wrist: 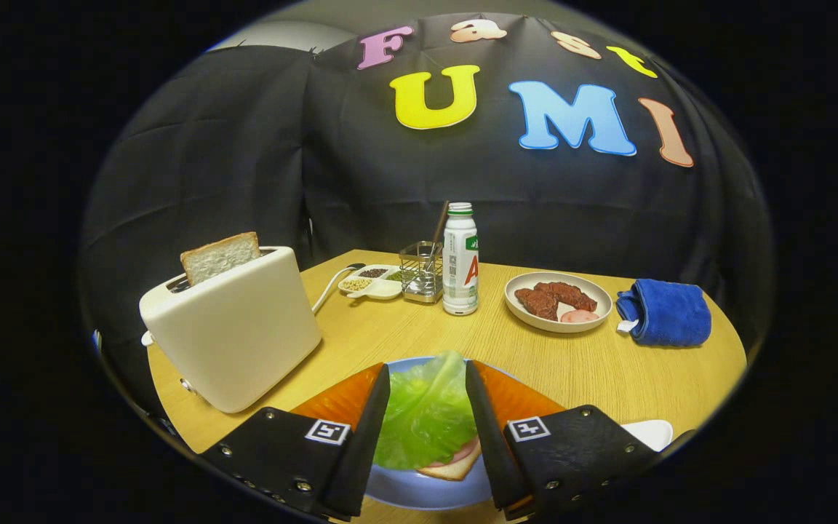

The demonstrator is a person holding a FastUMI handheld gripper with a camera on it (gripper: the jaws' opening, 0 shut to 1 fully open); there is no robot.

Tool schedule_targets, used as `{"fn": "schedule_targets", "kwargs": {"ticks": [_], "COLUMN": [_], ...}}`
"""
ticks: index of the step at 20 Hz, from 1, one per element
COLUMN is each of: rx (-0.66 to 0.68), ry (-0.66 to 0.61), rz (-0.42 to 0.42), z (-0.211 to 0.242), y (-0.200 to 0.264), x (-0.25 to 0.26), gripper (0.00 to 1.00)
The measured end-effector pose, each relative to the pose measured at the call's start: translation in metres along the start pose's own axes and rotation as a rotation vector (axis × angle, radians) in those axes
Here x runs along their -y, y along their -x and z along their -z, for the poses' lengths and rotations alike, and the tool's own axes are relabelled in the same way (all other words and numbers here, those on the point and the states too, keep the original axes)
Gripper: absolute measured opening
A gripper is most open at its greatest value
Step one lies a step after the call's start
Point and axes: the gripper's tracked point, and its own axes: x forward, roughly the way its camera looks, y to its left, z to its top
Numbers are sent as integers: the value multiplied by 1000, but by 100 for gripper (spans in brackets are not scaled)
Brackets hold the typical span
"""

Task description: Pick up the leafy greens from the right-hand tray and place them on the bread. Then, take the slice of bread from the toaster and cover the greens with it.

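- I saw the gripper (427,407) tilted downward over a blue plate (419,491) at the near edge of the wooden desk (404,335).
- Its fingers (369,422) were spread, one on each side of the leafy greens (423,411); I could not tell whether they touched the leaf.
- The greens, a crinkled pale-green leaf, lay on the bread (455,469) with a pink slice showing beneath the leaf.
- To the left, a smooth cream toaster (233,331) held a porous slice of bread (220,256) standing up from its slot.
- Beyond the fingers stood a white bottle (460,258), a wire caddy (421,271) and a divided condiment dish (372,282).
- Farther right sat a round plate of brown meat (557,302) and a folded blue towel (666,313).
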Motion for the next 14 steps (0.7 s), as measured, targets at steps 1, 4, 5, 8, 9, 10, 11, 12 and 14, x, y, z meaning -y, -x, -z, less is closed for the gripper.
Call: {"fn": "schedule_targets", "kwargs": {"ticks": [1, 4, 5, 8, 9, 10, 11, 12, 14], "rx": [19, 89, 116, 198, 221, 239, 253, 263, 267], "ry": [-2, 5, 14, 43, 52, 64, 78, 95, 119], "rz": [-3, -20, -32, -75, -93, -113, -132, -151, -187], "z": [-7, -30, -39, -66, -73, -79, -84, -88, -90], "y": [3, 11, 15, 27, 31, 32, 34, 33, 32], "x": [-4, -27, -38, -78, -93, -107, -122, -136, -165], "gripper": [64, 75, 75, 75, 75, 75, 75, 75, 75]}}
